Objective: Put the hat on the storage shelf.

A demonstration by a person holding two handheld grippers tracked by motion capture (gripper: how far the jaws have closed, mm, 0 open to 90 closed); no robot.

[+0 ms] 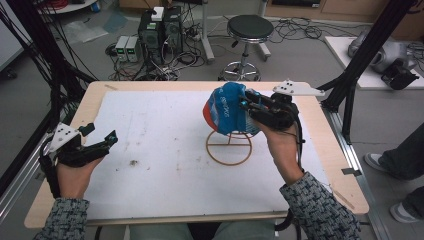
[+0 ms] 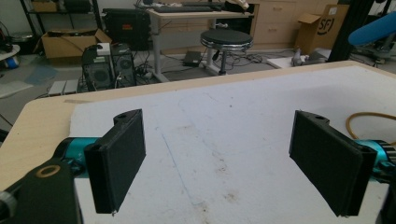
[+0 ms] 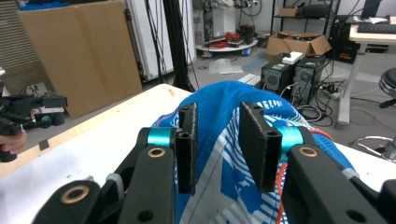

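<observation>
A blue cap with white lettering and an orange brim edge sits on top of a tan wire stand at the middle right of the white mat. My right gripper presses into the cap's right side. In the right gripper view its jaws stand a narrow way apart, with the cap's blue and white fabric bunched between the pads. My left gripper hovers at the mat's left edge. It is wide open, and only bare mat lies between its pads.
The white mat covers most of the wooden table. A small dark speck lies left of centre. Beyond the far edge are a black stool, computer towers and cables. Black frame posts stand on the right.
</observation>
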